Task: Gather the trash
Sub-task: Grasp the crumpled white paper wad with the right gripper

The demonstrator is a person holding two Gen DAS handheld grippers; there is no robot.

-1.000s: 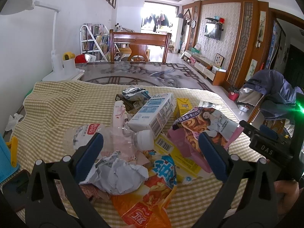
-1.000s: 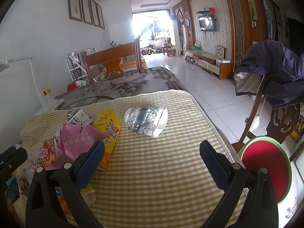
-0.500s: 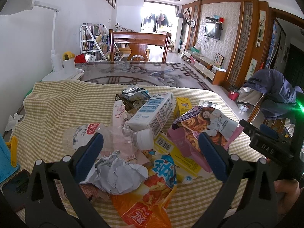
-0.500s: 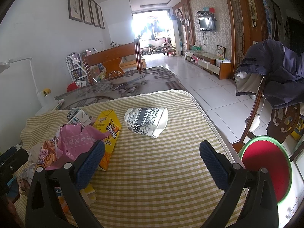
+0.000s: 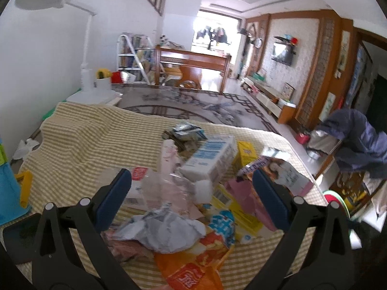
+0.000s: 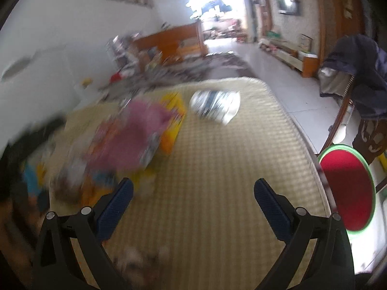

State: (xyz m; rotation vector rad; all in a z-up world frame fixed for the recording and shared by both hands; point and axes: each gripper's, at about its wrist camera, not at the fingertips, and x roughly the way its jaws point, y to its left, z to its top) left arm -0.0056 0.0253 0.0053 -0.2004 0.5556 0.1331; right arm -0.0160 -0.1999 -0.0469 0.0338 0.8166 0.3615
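Trash heap on checked surface (image 5: pixel 79 145); both grippers empty, fingers spread.
Risk: left gripper (image 5: pixel 191 194) over plastic bottle (image 5: pixel 167 188) may nudge it rolling; right gripper (image 6: pixel 193 199) view blurred, aim uncertain.

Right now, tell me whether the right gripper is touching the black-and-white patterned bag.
Apart. The right wrist view shows the right gripper open, with bare checked cloth between its fingers and the black-and-white patterned bag.

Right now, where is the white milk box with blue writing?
In the left wrist view, the milk box lies mid-pile, between the plastic bottle and the yellow carton.
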